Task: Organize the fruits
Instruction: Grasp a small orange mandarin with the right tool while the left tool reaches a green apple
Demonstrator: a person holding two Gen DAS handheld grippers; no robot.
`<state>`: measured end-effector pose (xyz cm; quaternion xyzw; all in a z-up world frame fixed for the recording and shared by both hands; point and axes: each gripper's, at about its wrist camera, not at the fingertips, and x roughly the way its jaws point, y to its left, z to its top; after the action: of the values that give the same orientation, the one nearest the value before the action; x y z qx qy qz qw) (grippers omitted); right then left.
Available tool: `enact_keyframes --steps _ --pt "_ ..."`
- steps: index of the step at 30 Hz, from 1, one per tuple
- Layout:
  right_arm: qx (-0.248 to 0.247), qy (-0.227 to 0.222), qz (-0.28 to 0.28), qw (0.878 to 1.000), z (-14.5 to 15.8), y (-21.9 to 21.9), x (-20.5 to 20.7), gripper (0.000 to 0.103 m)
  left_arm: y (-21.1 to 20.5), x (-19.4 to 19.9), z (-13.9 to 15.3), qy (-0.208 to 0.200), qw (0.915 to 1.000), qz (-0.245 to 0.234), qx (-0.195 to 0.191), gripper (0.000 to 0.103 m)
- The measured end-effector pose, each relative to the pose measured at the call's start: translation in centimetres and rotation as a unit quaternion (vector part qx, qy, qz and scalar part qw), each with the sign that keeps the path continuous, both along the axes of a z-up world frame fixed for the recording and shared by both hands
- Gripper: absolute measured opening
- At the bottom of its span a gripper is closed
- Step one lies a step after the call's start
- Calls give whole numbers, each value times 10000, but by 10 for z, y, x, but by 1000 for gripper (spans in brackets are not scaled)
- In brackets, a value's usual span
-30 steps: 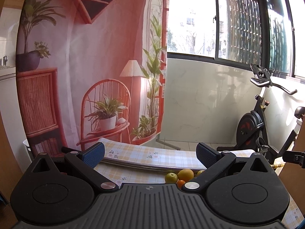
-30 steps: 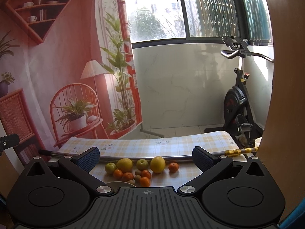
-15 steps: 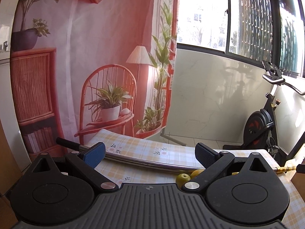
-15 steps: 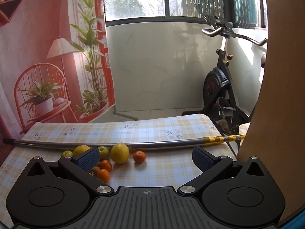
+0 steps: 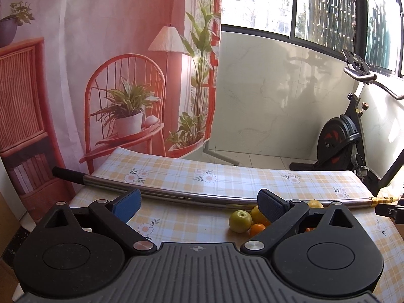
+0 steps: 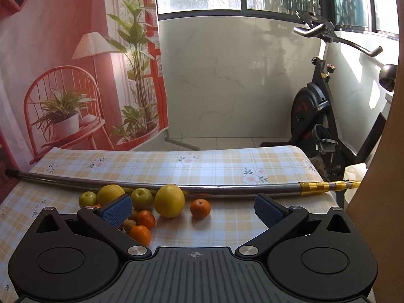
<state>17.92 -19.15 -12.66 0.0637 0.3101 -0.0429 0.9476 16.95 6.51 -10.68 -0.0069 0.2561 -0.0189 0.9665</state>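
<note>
Fruits lie in a loose group on the checked tablecloth [image 6: 227,161]. In the right wrist view I see a large yellow fruit [image 6: 169,200], another yellow one [image 6: 110,194], two green apples [image 6: 142,199] [image 6: 87,199], several small oranges [image 6: 200,208] [image 6: 140,234] and a kiwi [image 6: 130,224]. My right gripper [image 6: 193,210] is open and empty above the table, the fruit pile by its left finger. My left gripper [image 5: 199,204] is open and empty; a green apple [image 5: 240,221] and an orange [image 5: 257,229] sit by its right finger.
A long metal pole [image 6: 227,191] with a gold end [image 6: 325,186] lies across the table behind the fruit. An exercise bike [image 6: 320,116] stands at the right beyond the table. A printed backdrop [image 5: 101,63] hangs behind. A wooden panel [image 6: 378,176] is at far right.
Both grippers have tilted downward and come closer to the table, so the cloth and fruits show larger. The right view has shifted right. Both stay open and empty.
</note>
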Motion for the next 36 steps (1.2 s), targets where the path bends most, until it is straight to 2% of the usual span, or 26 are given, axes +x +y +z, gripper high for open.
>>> enact_keyframes --steps 9,11,13,14,19,21,27,36 --pt "397 490 158 9979 -44 -18 50 102 -4 42 -29 644 9972 363 79 96" --pt "347 554 289 9974 -54 -17 60 95 -2 53 -36 804 9961 357 -34 94" --pt "313 624 456 9965 -62 -15 69 83 -1 59 -43 845 9958 344 -43 94" --pt "256 651 511 9962 -66 -14 74 79 -2 63 -46 865 9957 336 -18 94" --pt "15 865 475 9951 -89 -15 98 47 -5 75 -56 865 9954 364 192 94" --pt "-39 930 442 9947 -99 -18 107 43 -6 76 -55 788 9957 370 326 94" --pt "6 1033 414 9938 -122 -27 128 43 -6 87 -62 956 9944 328 318 94" --pt "236 1211 419 9915 -140 -27 150 41 -10 101 -76 1166 9928 108 259 87"
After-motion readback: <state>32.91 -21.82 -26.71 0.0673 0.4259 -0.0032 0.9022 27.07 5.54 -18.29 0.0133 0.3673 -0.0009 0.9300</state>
